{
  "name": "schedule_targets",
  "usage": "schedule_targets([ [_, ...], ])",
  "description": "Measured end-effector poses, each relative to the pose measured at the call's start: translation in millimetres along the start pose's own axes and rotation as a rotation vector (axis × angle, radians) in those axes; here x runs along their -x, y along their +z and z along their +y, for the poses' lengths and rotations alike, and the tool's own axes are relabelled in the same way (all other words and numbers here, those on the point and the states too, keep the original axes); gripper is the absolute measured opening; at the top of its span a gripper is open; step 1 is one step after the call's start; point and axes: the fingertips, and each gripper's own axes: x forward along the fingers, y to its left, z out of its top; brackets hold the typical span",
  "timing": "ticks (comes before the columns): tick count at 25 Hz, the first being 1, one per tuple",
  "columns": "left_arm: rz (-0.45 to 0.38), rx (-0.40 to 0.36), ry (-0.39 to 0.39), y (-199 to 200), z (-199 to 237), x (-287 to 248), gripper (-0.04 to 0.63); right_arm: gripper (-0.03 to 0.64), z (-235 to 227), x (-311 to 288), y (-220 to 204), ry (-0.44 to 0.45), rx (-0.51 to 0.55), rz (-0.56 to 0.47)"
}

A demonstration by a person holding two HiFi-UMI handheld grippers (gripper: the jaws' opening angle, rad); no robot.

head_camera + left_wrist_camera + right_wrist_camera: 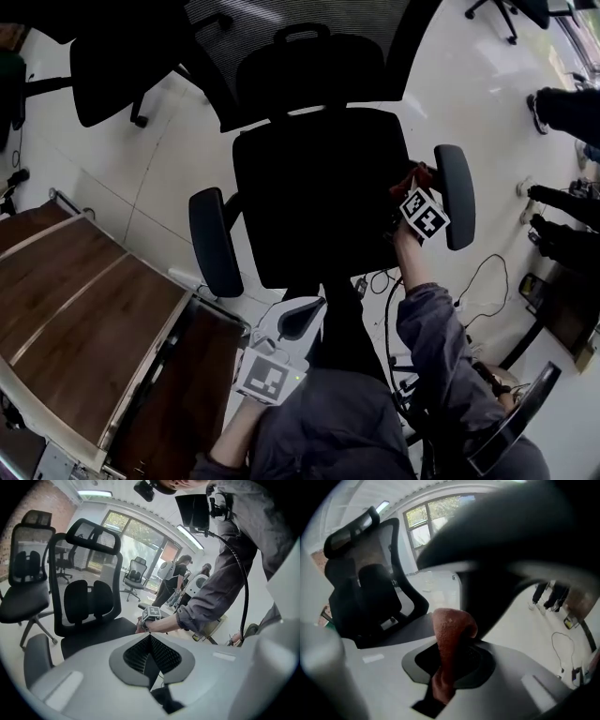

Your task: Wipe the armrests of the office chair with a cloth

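Nearest the person's body, the left gripper (151,654) hung low above the near edge of the seat, its jaws pressed together with nothing between them, playing no part. Further out, the right gripper (449,667) was clamped on a rust-red cloth (449,639), which stood up from the jaws in a folded tongue. In the head view that cloth sat in the gap between the black seat (319,192) and the armrest on the person's right (457,195), against or just beside the pad's inner edge near its far end; whether it actually pressed on the pad could not be made out. The pad lay just to the right of the cloth, its long axis running away from the person, so a wipe would probably have to travel along that line, towards the person. The right gripper was plainly the nearer tool to it. The other armrest (214,239) lay across the seat on the person's left, closer to the idle left gripper. Beyond rose the mesh backrest (309,56), with more chairs behind. No brand or lettering was readable, only the black-and-white square markers on the gripper cubes.
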Motion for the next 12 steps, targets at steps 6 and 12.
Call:
schedule_targets([
  [6,0.001,-0.003,0.034,-7,-18,1,0.015,0.055,-1,-11,-7,0.016,0.058,0.034],
  [12,-0.053,0.022,0.097,2,-31,5,0.015,0.055,29,50,12,0.205,0.112,-0.011],
])
